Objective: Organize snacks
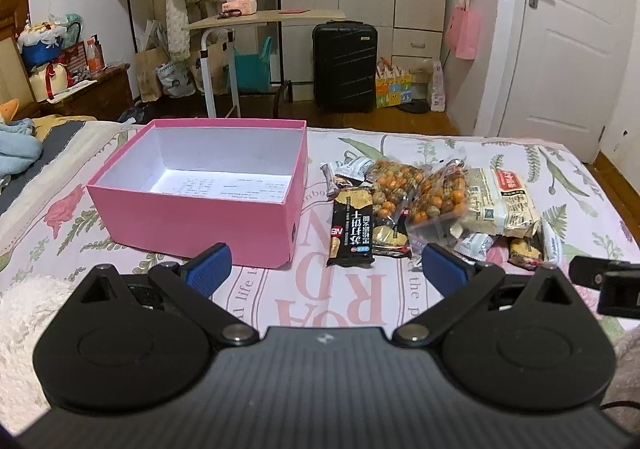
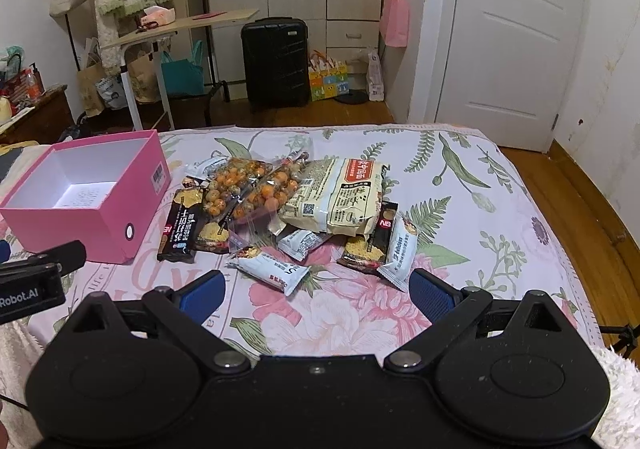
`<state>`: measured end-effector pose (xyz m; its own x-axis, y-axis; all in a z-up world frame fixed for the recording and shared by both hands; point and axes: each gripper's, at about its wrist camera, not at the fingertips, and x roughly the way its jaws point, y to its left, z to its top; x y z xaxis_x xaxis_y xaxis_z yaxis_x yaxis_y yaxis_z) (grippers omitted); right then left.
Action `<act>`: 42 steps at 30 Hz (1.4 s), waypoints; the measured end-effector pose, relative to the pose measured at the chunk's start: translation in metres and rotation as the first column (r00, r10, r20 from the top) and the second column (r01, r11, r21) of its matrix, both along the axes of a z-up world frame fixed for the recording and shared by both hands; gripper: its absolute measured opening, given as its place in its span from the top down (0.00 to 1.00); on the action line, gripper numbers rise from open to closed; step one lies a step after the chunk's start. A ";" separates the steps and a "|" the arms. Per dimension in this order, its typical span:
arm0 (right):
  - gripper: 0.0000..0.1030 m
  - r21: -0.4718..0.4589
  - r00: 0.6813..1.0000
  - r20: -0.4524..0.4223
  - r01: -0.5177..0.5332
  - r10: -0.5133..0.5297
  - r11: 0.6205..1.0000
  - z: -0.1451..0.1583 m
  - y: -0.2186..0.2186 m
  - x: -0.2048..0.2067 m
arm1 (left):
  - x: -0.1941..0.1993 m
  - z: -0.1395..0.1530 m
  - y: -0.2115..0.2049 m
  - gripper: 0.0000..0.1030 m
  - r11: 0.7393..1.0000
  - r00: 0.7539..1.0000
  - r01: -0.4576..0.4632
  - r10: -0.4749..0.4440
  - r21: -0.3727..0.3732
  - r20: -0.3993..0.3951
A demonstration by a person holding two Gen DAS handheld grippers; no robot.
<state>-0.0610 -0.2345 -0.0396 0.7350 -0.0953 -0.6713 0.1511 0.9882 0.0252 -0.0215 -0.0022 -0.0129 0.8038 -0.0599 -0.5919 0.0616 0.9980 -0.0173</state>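
An open pink box (image 1: 192, 217) with a white inside stands on the bed, empty but for a printed sheet; it also shows in the right wrist view (image 2: 80, 225). A pile of snacks lies to its right: a black cracker pack (image 1: 351, 229) (image 2: 179, 229), two clear bags of orange balls (image 1: 440, 195) (image 2: 256, 189), a big beige noodle pack (image 1: 500, 201) (image 2: 340, 197), and small white bars (image 2: 276, 269). My left gripper (image 1: 326, 269) is open and empty, short of the box and cracker pack. My right gripper (image 2: 316, 293) is open and empty, just short of the white bars.
The floral bedsheet (image 2: 480, 185) covers the bed. Beyond its far edge are a black suitcase (image 1: 344, 67), a rolling side table (image 1: 260, 19), bags and a white door (image 2: 512, 37). A fluffy white blanket (image 1: 24, 313) lies at the near left.
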 end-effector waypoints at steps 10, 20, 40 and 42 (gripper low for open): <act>0.03 -0.001 1.000 0.007 0.006 -0.006 1.000 -0.002 -0.001 -0.002 | 0.000 -0.005 0.000 0.00 1.000 1.000 0.002 -0.002 0.005 -0.015; 0.03 0.029 0.984 0.177 -0.021 0.015 0.999 0.002 -0.014 -0.013 | 0.001 -0.006 -0.003 0.00 1.000 0.998 0.006 -0.007 -0.007 -0.056; 0.04 0.233 0.989 -0.114 -0.065 0.093 0.970 0.011 -0.116 0.093 | 0.062 0.007 -0.074 0.00 0.997 0.988 0.072 -0.075 -0.027 -0.137; 0.07 0.231 0.985 -0.157 -0.037 0.075 0.972 -0.003 -0.125 0.107 | 0.072 0.001 -0.085 0.00 0.997 0.985 0.072 -0.077 -0.037 -0.152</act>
